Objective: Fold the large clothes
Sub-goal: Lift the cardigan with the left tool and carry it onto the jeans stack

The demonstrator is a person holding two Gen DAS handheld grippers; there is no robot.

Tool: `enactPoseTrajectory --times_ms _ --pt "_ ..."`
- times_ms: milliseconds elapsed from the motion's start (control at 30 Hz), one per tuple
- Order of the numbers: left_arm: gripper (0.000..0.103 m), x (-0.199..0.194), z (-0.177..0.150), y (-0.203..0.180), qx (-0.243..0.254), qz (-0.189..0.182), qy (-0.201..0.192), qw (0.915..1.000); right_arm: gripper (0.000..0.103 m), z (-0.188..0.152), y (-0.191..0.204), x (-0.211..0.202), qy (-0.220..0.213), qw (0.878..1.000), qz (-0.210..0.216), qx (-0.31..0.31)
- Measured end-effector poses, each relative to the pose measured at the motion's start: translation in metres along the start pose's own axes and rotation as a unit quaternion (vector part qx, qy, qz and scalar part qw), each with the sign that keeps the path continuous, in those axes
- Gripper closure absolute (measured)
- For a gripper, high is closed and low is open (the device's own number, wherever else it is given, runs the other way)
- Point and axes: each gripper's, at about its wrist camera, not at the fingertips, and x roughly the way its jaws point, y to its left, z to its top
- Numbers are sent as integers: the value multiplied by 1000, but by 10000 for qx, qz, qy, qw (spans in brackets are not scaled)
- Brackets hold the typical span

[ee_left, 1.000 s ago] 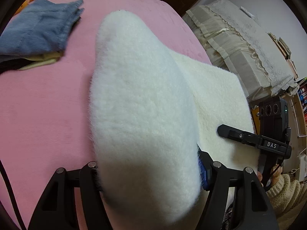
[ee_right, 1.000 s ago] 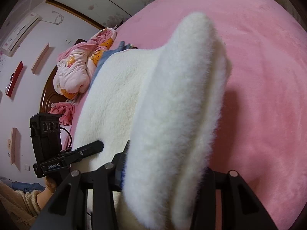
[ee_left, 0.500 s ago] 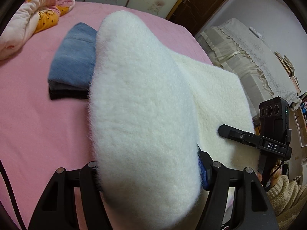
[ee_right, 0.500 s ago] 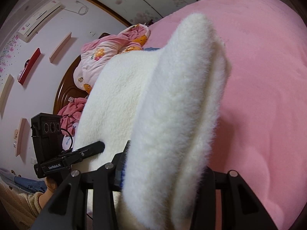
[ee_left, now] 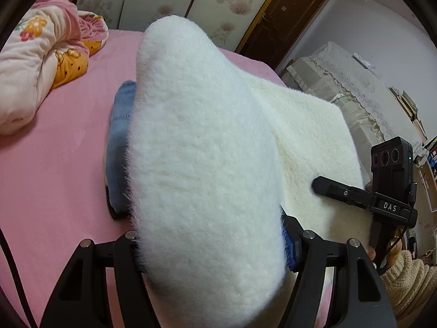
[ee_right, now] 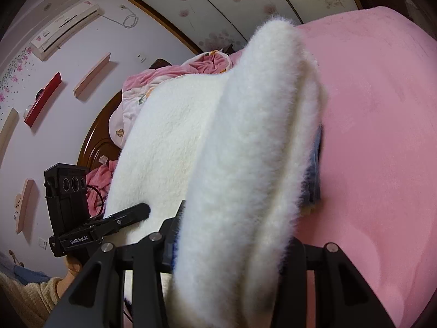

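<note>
A thick white fleece garment (ee_left: pixel 207 169), folded, is held up between both grippers above the pink bed. My left gripper (ee_left: pixel 213 248) is shut on its left edge; the fleece bulges out between the jaws and hides the fingertips. My right gripper (ee_right: pixel 229 248) is shut on the right edge of the same garment (ee_right: pixel 245 164). Each gripper shows in the other's view, the right one (ee_left: pixel 363 196) and the left one (ee_right: pixel 109 224), clamped on the flat span of fleece. A folded blue denim garment (ee_left: pixel 120 147) lies on the bed under the fleece's front edge.
The pink bedspread (ee_left: pixel 54 164) stretches all around. A crumpled pink floral quilt (ee_left: pixel 41 63) lies at the bed's head, by a dark wooden headboard (ee_right: pixel 95 142). A lace-covered cabinet (ee_left: pixel 355 90) stands beside the bed. The denim pile (ee_right: pixel 314 169) peeks out under the fleece.
Both grippers have carried the fleece forward across the bed and tilted up. The denim pile has slid from the upper left to under the fleece's front edge. The quilt and walls came into view.
</note>
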Motion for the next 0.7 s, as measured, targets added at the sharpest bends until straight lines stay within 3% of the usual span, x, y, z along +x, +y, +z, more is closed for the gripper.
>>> enactPoseTrajectory --times_ms 267,433,567,633,667,700 --pt "36 53 64 76 143 108 -113 9998 61 63 -14 72 -155 9999 -19 12" --pt "36 110 76 124 -10 197 22 9998 61 88 -40 129 -104 9998 -159 83" --pt "32 172 67 161 -271 387 428 9980 60 84 -83 183 265 9973 -648 225" --pt "28 183 65 169 -319 381 386 9980 56 77 -107 206 514 9935 -930 416" --pt "25 183 65 168 -293 349 344 9984 50 72 -117 210 501 9931 -896 569" --pt "24 183 65 165 -251 368 331 9985 37 70 -125 209 427 9928 -869 702"
